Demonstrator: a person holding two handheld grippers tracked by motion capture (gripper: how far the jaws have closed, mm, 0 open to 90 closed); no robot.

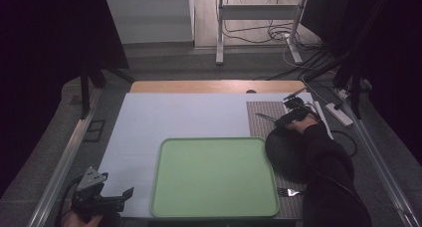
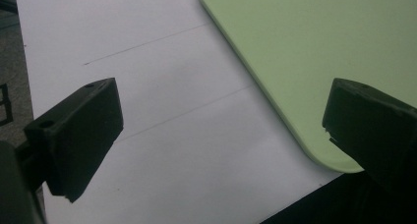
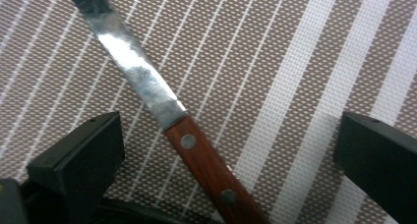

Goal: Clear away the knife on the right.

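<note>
The bench (image 1: 199,115) carries a pale sheet over its wooden top, and on that sheet the biggest thing is a light green tray (image 1: 214,176), bare, lying near the front edge. To its right lies a striped woven placemat (image 1: 263,118), brown with white lines, and on it sits a dark round plate (image 1: 287,155). A fork (image 1: 287,191) rests at the mat's front end, just beside the tray's corner.

The smallest thing in play is the knife (image 3: 162,111), with a steel blade and a riveted wooden handle, lying flat on the placemat beyond the plate. The right gripper (image 3: 228,150) hovers low over it with its jaws spread wide on either side of the handle, touching nothing. The left gripper (image 2: 221,126) waits at the tray's front left corner, jaws likewise wide apart and holding nothing.

By my reading the work is at its very start: the tray holds nothing, the knife is not yet grasped, and plate and fork lie untouched. Closing on the handle and lifting appears to be what comes first.

Around the bench the room is dim, with grey floor, metal stand legs and loose cables behind.
</note>
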